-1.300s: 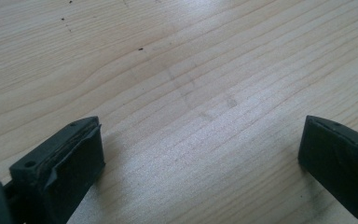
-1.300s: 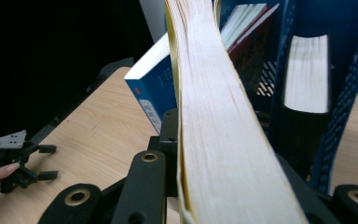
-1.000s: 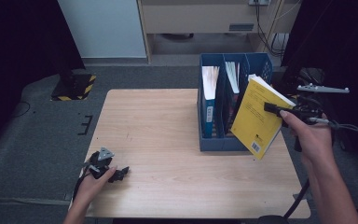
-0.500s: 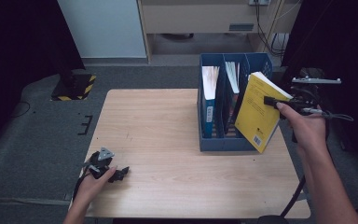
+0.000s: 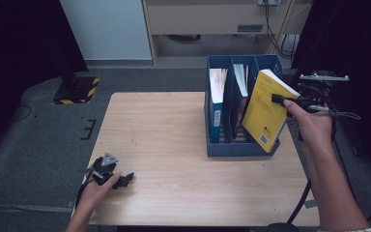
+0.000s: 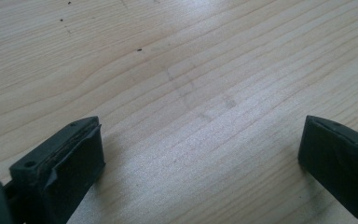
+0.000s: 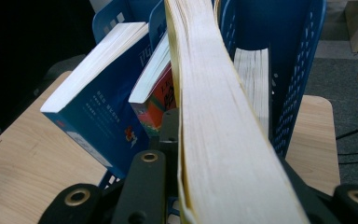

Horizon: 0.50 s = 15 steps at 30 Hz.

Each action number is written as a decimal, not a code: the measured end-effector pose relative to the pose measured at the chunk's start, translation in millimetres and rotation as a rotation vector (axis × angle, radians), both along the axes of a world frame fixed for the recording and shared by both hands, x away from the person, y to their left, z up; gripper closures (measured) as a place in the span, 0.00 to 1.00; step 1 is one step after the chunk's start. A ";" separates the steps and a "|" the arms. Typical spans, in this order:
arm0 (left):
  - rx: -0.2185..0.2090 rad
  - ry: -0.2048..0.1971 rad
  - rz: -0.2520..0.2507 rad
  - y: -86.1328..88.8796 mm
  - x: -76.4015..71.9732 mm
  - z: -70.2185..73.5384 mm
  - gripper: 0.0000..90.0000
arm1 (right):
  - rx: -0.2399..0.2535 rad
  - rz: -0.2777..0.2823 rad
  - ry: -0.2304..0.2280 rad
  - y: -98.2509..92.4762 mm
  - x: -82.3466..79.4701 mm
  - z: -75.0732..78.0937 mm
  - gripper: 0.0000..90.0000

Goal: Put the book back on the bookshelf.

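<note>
At right of the frame, the right tool clamps a yellow book, tilted against the blue file rack. Lower left, the left tool rests on the desk, wide open and empty.

The light wooden table lies bare across its left and middle, giving wide passage. At its right rear the blue plastic three-slot file rack blocks the way. A blue-covered book and a white-paged book fill two slots. The thick yellow paperback book, tilted, covers the right slot's mouth and the rack's front corner.
</note>
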<state>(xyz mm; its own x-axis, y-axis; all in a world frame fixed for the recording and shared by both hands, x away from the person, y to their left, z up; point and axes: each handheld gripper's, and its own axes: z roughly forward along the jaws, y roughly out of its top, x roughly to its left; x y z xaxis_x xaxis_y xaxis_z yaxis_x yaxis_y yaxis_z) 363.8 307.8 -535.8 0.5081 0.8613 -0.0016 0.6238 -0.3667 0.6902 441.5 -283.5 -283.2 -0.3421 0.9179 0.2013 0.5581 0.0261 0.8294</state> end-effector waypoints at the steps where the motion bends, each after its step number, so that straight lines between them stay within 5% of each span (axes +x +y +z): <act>1: 0.001 -0.001 -0.002 0.1 0.1 0.0 0.00 | 0.000 -0.001 0.001 0.7 1.8 -0.4 0.83; 15: 0.003 -0.001 -0.004 0.3 0.2 0.1 0.00 | 0.001 -0.024 0.015 19.7 21.3 -4.1 0.83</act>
<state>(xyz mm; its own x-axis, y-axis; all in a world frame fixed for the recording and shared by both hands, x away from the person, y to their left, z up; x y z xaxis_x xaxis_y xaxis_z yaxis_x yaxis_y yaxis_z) 364.0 308.1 -535.7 0.5116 0.8592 0.0017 0.6213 -0.3713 0.6901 462.8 -263.8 -287.3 -0.3171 0.9255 0.2069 0.5706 0.0119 0.8211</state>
